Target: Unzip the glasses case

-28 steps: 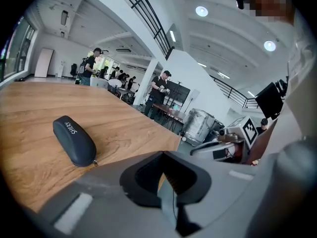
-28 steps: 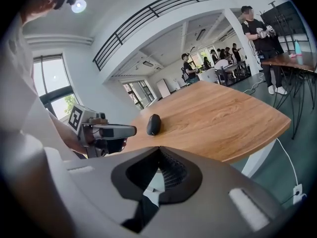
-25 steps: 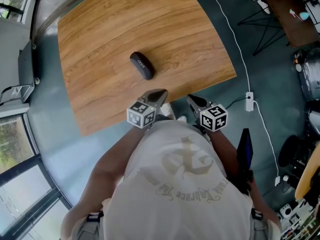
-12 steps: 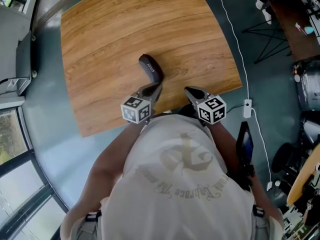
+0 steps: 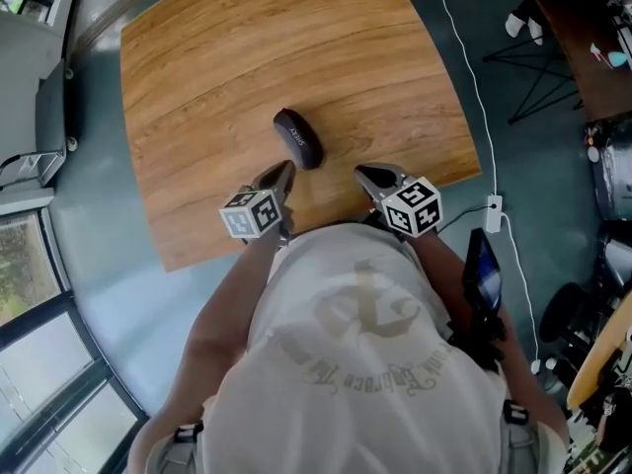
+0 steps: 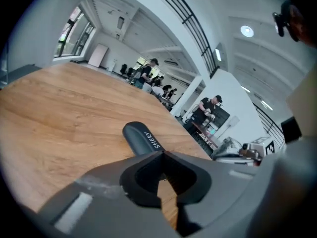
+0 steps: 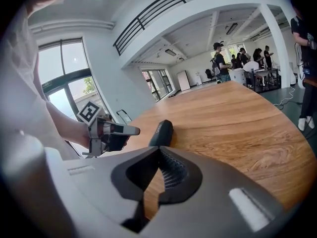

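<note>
Lying on the wooden desk, a dark glasses case is seen with its long axis slanted, one end turned toward the person; white lettering is shown along its top in the left gripper view, while its zip cannot be made out in any view; the left gripper is held just beside the case's near end, on the person's side and slightly to the left of it, and a narrow gap between its tip and the case is shown in the right gripper view; its jaws are pressed together with nothing between them, only bare wood being visible through the hollow behind their tips; the right gripper is held near the case as well, to the right of its near end and clearly apart from it; its jaws are likewise brought together and empty, the ribbed pad of one jaw being exposed in the hollow; both grippers are pointed toward the case and tilted downward, so that the case is framed between and beyond their tips; a cube with square markers is carried behind the left jaws, farther from the case, and a second one behind the right jaws; well to the right of the case, off the desk, a white cable is run across the floor.
</note>
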Demonstrator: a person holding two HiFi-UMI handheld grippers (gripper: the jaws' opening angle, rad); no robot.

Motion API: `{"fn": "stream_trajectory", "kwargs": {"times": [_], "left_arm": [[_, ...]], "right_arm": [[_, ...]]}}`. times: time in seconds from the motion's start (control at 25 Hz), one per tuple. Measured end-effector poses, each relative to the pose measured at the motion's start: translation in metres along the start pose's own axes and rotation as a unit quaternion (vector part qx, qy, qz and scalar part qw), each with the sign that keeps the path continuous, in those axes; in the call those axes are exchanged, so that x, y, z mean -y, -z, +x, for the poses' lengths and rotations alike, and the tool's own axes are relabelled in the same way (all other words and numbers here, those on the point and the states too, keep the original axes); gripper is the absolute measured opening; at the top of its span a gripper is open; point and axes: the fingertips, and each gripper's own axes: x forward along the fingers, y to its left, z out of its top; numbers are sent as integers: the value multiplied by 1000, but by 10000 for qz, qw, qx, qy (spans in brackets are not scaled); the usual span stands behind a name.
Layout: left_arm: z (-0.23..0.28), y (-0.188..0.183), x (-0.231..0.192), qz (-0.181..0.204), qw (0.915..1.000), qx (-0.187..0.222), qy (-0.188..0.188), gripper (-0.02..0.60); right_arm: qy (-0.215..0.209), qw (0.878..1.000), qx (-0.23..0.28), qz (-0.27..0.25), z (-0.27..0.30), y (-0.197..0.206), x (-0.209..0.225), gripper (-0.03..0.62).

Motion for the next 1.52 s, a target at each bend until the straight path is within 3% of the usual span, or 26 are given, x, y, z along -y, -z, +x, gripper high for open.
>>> {"fn": "stream_trajectory", "kwargs": {"times": [0.12, 0.44, 0.72, 1.0, 1.52], "left_arm": [[2, -2, -16, -576, 9981, -33, -209, 3], [11, -10, -23, -920, 9948, -72, -421, 47], [27, -15, -22, -754, 9938, -488, -654, 213], [48, -15, -40, -1618, 9772, -739, -1158, 357], [63, -13, -50, -1820, 9618, -1256, -1613, 408]], "right_arm": [[-85, 9999, 2, 65, -2, -3, 8, 8], [-167, 9997, 0, 203, -12, -2, 25, 8], [-219, 9993, -5, 291, -18, 0, 32, 8], [-126, 9986, 11, 520, -30, 8, 53, 8], [27, 9969, 79, 779, -35, 9, 67, 8]]}}
